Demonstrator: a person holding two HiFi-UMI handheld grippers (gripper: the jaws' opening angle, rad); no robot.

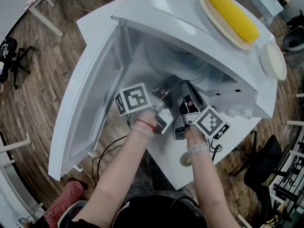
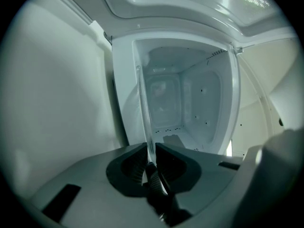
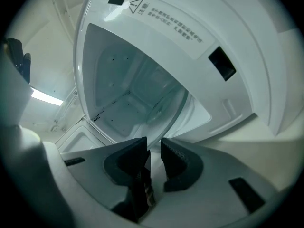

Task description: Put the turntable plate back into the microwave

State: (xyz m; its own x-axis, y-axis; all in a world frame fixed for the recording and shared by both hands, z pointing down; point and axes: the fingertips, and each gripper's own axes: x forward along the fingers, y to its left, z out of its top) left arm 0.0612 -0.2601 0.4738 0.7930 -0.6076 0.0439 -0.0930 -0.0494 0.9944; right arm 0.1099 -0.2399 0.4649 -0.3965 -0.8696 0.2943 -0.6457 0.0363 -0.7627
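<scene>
The white microwave (image 1: pixel 161 8) stands with its door (image 1: pixel 90 103) swung open to the left. Both grippers reach into its mouth and hold the clear glass turntable plate (image 1: pixel 190 65) on edge. In the left gripper view the plate (image 2: pixel 145 108) runs edge-on as a thin upright line down into the left gripper (image 2: pixel 150 148), whose pads press on its rim. In the right gripper view the curved rim of the plate (image 3: pixel 164 110) drops between the jaws of the right gripper (image 3: pixel 153 146). Behind the plate lies the cavity (image 2: pixel 180 99), with a bare floor (image 3: pixel 123 113).
On top of the microwave sit a corn cob (image 1: pixel 232 13) on a tan plate and a small white dish (image 1: pixel 273 61). The microwave rests on a white table (image 1: pixel 166 156) over a wooden floor. A black chair (image 1: pixel 266 160) stands at the right. Cables hang below the door.
</scene>
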